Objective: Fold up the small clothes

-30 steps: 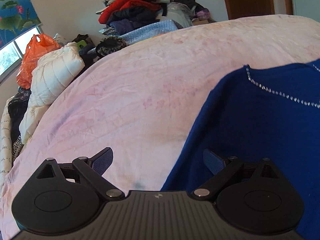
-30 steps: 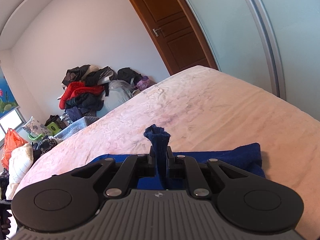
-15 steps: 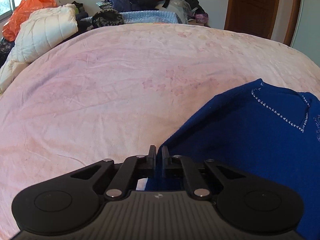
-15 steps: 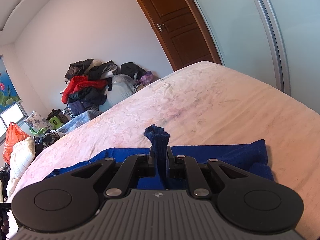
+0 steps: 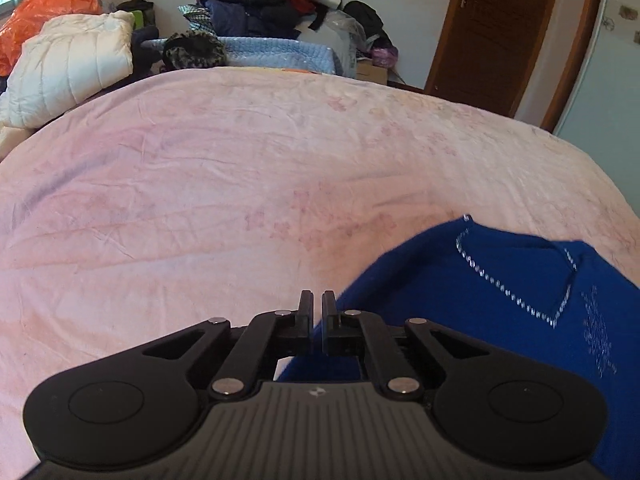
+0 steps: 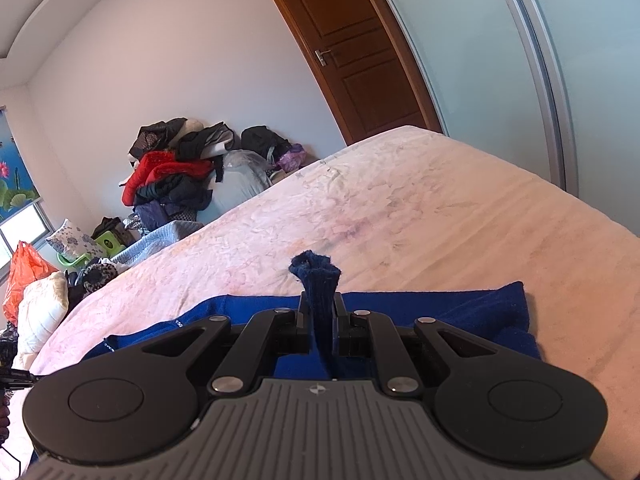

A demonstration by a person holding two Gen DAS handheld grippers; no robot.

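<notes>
Both grippers pinch the blue sweater (image 5: pixel 500 300) lying on the bed (image 5: pixel 240 184): left gripper (image 5: pixel 316 312) on its edge, garment spreading rightward; right gripper (image 6: pixel 322 312) clamps a bunched tuft.

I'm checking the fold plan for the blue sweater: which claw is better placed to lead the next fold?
Probably right: the right claw grips a thick bunch of the blue sweater raised off the pink bedspread. The left claw pinches only a thin edge.
</notes>
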